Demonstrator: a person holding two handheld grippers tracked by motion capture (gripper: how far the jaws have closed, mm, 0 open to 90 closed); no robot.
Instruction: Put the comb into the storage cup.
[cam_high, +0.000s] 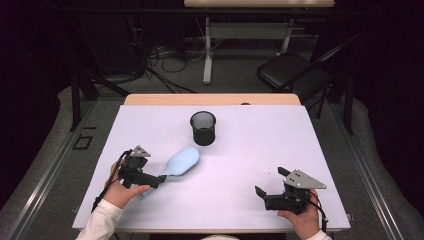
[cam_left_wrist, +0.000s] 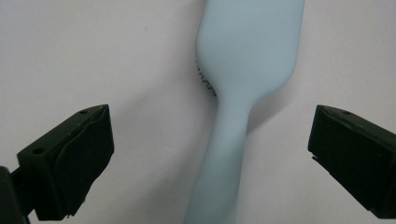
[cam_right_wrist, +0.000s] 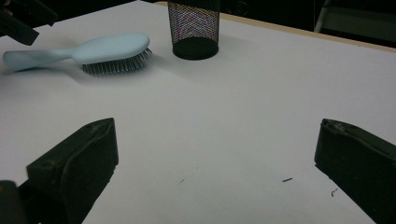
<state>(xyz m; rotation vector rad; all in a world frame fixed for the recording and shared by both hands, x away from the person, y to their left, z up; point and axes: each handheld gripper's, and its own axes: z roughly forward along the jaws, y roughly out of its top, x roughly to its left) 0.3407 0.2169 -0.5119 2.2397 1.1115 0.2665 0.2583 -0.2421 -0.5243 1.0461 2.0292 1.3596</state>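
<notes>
Nearest the person, the right gripper rests low on the white worktop, at its near right, held in the right hand. Its fingers stand wide apart with nothing but bare worktop between them.

At the near left, the left hand holds the left gripper over the handle end of the brush. In the left gripper view its fingers are spread wide, one on each side of the pale blue handle, and neither touches it.

The brush lies on the worktop left of centre, bristles down, its handle pointing toward the left gripper and its broad head angled away toward the cup. The right gripper view shows the bristles resting on the surface under the head.

Farther back, near the middle of the worktop, the black mesh cup stands upright, just beyond the brush head and apart from it.

Beyond the worktop's far edge are a folding chair on the right and cables on the floor.
</notes>
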